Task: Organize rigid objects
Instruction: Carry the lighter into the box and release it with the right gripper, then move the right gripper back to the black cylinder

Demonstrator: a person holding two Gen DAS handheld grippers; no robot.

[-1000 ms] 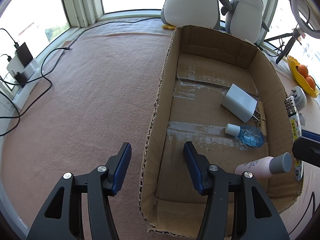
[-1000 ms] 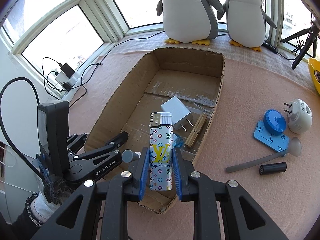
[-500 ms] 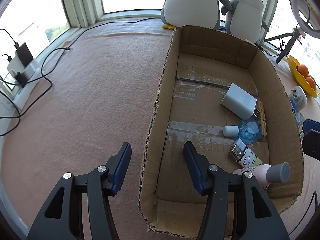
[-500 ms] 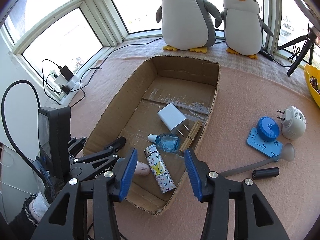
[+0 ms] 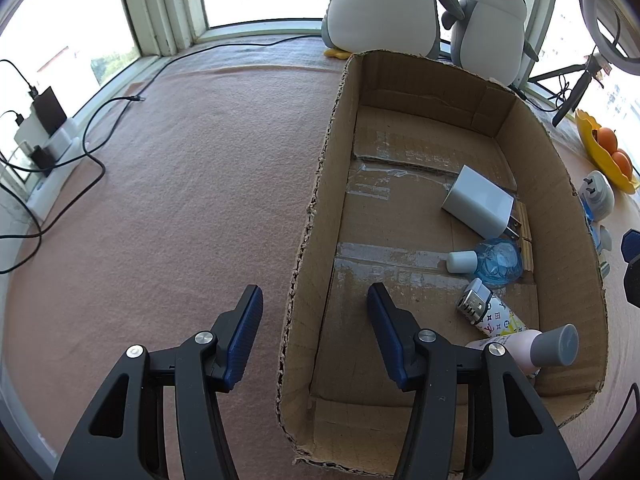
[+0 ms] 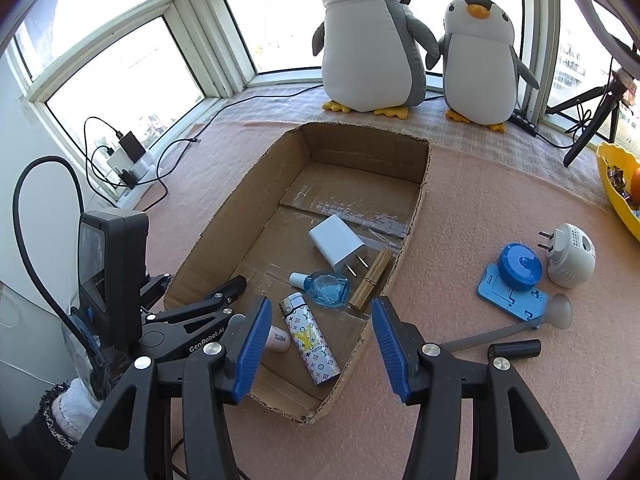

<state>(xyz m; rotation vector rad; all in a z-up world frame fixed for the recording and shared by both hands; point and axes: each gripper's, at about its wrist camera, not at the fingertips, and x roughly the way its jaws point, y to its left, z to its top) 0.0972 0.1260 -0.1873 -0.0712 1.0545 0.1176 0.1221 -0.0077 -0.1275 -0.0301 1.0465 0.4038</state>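
Both pairs of fingers stand apart and hold nothing. On the right gripper (image 6: 318,344) the blue pads hang above the near corner of the box (image 6: 416,216), with the lighter (image 6: 310,340) showing in the gap between them. On the left gripper (image 5: 314,328) the fingers straddle the box's (image 5: 316,216) left wall, one pad outside over the counter (image 5: 180,200), the other inside.

The lighter, white with a coloured monogram print, lies flat on the box floor near the close end, its metal head pointing toward the far wall. In the left view the lighter (image 5: 490,314) partly rests under a pink bottle (image 5: 532,348) with a grey cap. Just beyond it lies a small blue bottle (image 6: 324,288) with a white cap, and beside that a wooden clothespin (image 6: 372,284) along the right wall. A white charger (image 6: 338,244) lies further in, prongs toward the clothespin.

Outside the box, on the pink-covered counter to the right, sit a blue plate with a round blue lid (image 6: 518,276), a white plug-in device (image 6: 570,256), a grey suction-cup stick (image 6: 516,326) and a black cylinder (image 6: 514,349). A yellow bowl (image 6: 616,184) stands at the far right edge. Two plush penguins (image 6: 372,40) stand behind the box by the window.
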